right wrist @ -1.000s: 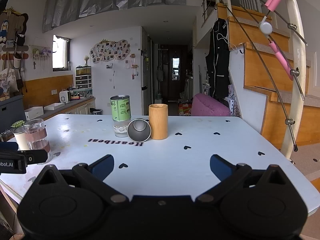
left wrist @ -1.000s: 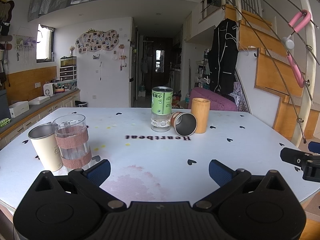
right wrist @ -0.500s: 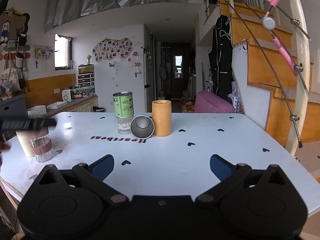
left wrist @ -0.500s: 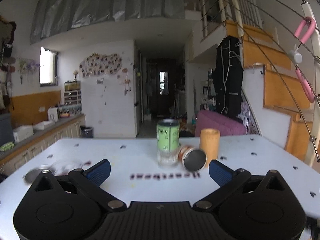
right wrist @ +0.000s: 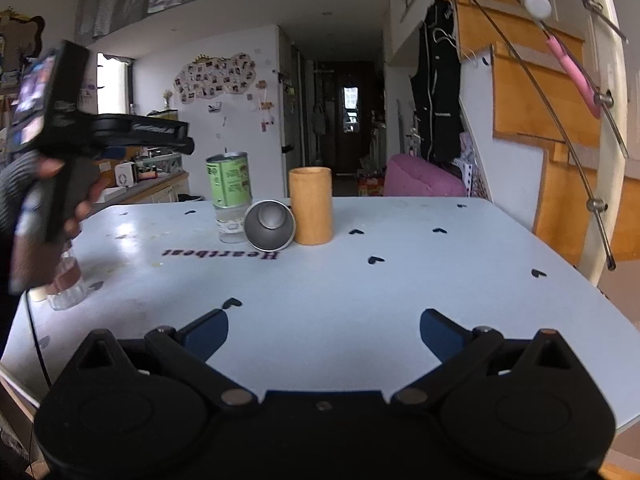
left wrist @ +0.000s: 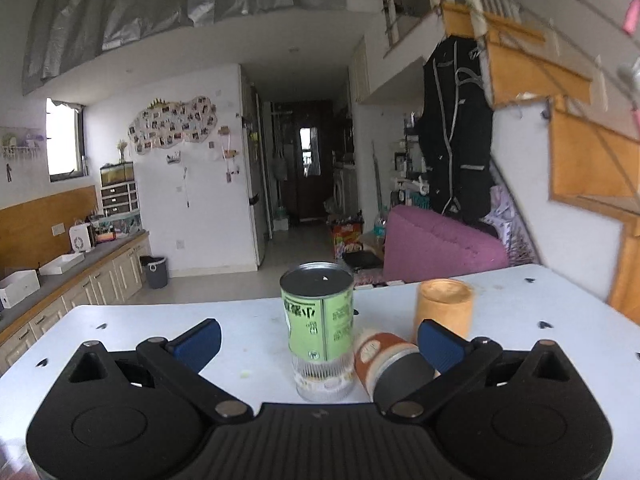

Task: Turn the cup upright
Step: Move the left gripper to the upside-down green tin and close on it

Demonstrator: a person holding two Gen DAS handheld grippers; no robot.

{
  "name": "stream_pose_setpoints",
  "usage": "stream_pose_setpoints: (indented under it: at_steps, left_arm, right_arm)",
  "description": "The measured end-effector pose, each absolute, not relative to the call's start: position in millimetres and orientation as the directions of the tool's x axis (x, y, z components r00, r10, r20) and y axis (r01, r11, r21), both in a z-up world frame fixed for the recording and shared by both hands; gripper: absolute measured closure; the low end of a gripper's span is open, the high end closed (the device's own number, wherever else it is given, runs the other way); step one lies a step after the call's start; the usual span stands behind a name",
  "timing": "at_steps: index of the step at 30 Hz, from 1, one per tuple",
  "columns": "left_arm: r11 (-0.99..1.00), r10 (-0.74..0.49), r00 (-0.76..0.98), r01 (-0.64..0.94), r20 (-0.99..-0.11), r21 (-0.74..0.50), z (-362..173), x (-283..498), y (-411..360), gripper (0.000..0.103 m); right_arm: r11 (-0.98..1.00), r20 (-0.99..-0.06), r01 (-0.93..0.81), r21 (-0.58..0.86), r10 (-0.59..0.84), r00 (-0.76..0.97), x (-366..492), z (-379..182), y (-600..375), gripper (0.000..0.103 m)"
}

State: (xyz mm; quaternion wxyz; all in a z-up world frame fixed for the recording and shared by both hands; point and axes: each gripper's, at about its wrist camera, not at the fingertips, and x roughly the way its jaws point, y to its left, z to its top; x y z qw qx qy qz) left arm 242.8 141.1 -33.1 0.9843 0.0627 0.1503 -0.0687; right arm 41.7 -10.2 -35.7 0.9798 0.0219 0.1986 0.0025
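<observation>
A steel cup with an orange sleeve point(left wrist: 386, 362) lies on its side on the white table, its mouth facing me in the right wrist view point(right wrist: 270, 231). It rests between a green-labelled jar point(left wrist: 320, 328) and an upright wooden cup point(left wrist: 444, 310). My left gripper point(left wrist: 318, 340) is open, raised over the table, with the jar and the lying cup between its fingers in view. From the right wrist view the left gripper point(right wrist: 152, 136) shows at the left, held by a hand. My right gripper point(right wrist: 324, 330) is open and empty near the table's front edge.
The white table point(right wrist: 400, 280) carries small black hearts and the word "Heartbeat". A glass with a pink band point(right wrist: 66, 280) stands at the left edge. A staircase with a railing point(right wrist: 560, 100) rises at the right. A kitchen counter point(left wrist: 60, 276) runs at the left.
My left gripper has risen and moved forward towards the jar and the lying cup, which now look larger. The right gripper has barely moved.
</observation>
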Motion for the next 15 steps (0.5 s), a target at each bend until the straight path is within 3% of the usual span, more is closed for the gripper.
stream_pose_setpoints:
  at_steps: [5,11,15]
  left_arm:
    - [0.983,-0.093,0.934,0.141,-0.346,0.118,-45,300,133,0.01]
    - [0.98,-0.066,0.931,0.129,-0.36,0.152,-55,340,124,0.013]
    - [0.974,-0.045,0.931,0.122,-0.363,0.192,-61,354,115,0.026]
  right_arm:
    - [0.998,-0.413,0.025,0.055,0.0,0.911,55,-44,-18,0.0]
    - [0.996,-0.444,0.055,0.07,-0.018,0.896,67,-54,-32,0.0]
    - [0.994,-0.459,0.075,0.079,-0.03,0.888,72,-58,-40,0.0]
